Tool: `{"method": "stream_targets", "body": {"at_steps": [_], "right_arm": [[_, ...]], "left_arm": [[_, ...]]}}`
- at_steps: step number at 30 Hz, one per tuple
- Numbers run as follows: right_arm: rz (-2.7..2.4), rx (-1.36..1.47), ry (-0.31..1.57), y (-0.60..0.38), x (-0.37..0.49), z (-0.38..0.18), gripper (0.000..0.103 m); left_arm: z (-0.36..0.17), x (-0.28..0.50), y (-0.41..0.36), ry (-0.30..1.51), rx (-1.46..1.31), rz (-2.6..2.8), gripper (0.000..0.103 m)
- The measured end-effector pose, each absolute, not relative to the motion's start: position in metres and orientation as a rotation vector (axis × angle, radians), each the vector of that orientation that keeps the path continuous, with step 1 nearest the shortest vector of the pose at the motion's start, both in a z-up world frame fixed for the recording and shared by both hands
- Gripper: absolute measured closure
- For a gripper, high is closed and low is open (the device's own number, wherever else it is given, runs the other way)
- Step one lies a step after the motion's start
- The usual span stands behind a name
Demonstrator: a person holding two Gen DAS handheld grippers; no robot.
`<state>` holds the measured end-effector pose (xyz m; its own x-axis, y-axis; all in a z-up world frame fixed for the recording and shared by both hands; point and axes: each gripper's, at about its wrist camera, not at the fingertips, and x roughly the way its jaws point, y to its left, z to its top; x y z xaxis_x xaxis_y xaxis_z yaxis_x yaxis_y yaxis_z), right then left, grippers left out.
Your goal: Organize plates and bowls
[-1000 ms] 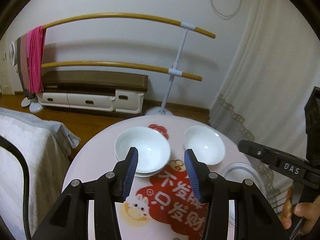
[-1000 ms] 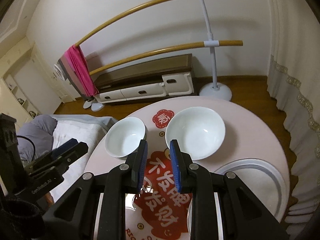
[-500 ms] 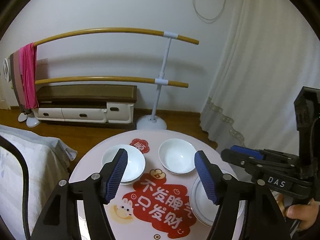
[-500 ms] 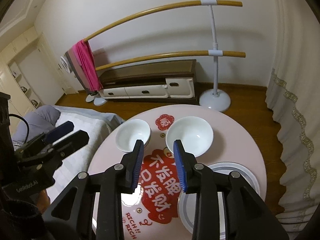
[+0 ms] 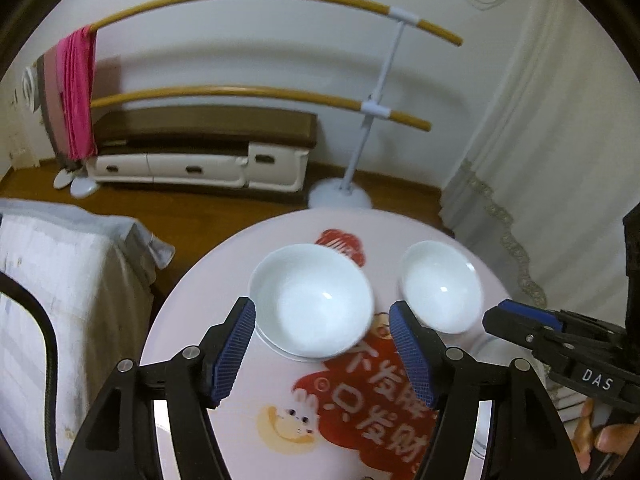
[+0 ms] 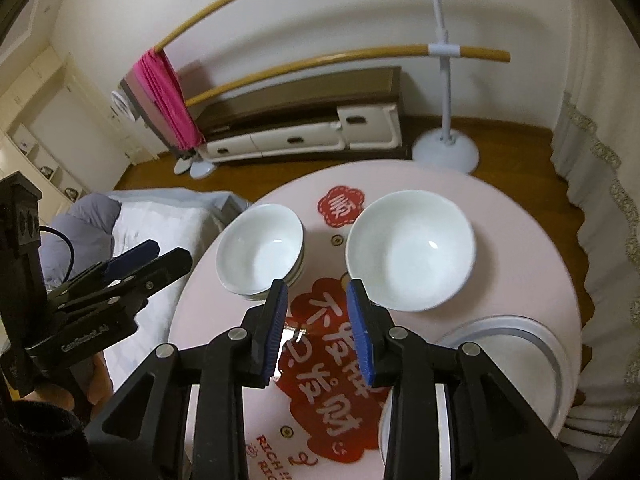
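While two white bowls sat on the round pink table [image 6: 520, 248], the left gripper [image 5: 324, 350] hovered wide open and empty over the stacked bowl [image 5: 314, 304]. The right gripper [image 6: 318, 326], parted and empty, hung beside the single bowl [image 6: 410, 250], near a plate [image 6: 536, 356].

Glossy white bowls [image 6: 410, 250] — smooth, shiny printed tabletop [image 6: 516, 280] — wooden floor [image 5: 192, 224].

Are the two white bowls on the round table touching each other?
Apart. The right wrist view shows a strip of pink tabletop and the red badge between the left bowl, which sits on a stack, and the single right bowl.
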<state>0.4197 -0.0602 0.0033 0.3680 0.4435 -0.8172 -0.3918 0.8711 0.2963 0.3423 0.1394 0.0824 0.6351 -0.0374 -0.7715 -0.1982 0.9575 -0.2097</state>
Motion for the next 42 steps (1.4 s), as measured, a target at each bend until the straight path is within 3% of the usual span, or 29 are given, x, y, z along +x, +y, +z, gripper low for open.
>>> {"method": "stream_targets", "body": {"at_steps": [15,42], "right_arm": [[0.566,0.052,1.206,-0.011,0.463,-0.061,0.071],[0.536,0.055,1.268,0.010,0.488,-0.092,0.071]], "left_arm": [[0.036,0.408,0.184,0.980,-0.349,0.138,0.038],[-0.010,0.423,0.203,1.018,-0.376,0.130,0.038]]}}
